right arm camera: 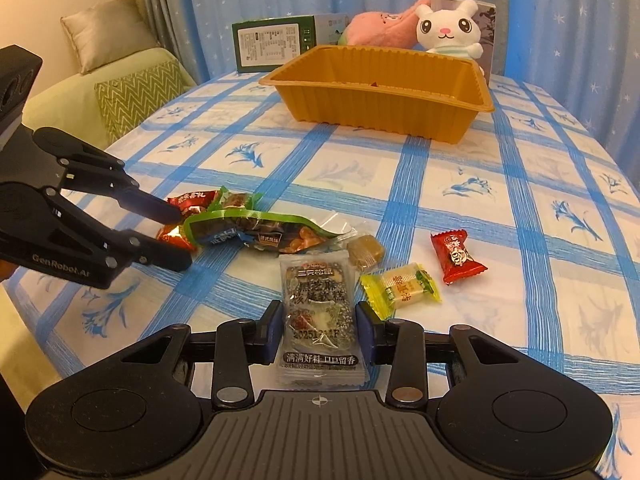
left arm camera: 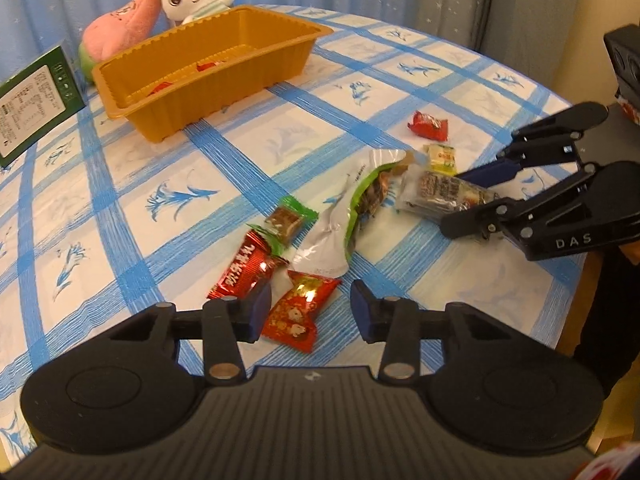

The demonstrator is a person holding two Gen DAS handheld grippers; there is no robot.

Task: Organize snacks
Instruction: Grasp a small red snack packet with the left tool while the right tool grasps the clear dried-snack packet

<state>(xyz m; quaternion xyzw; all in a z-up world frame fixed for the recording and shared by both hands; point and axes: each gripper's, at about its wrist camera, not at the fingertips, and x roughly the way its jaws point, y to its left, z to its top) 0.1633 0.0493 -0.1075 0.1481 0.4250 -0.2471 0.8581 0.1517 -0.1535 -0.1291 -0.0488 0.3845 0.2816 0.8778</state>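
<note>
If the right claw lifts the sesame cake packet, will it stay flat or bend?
The sesame cake packet probably stays fairly flat: a solid slab shows through the clear film. Its empty bottom edge may droop. The glossy film could slip between the right claw pads, which flank its sides.

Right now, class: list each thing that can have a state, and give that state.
Left tongs: open, around a red candy.
Right tongs: closing on the sesame cake packet.
Green snack bag: torn open, lying flat.
Orange tray: upright, nearly empty.
Green box: standing.
</note>
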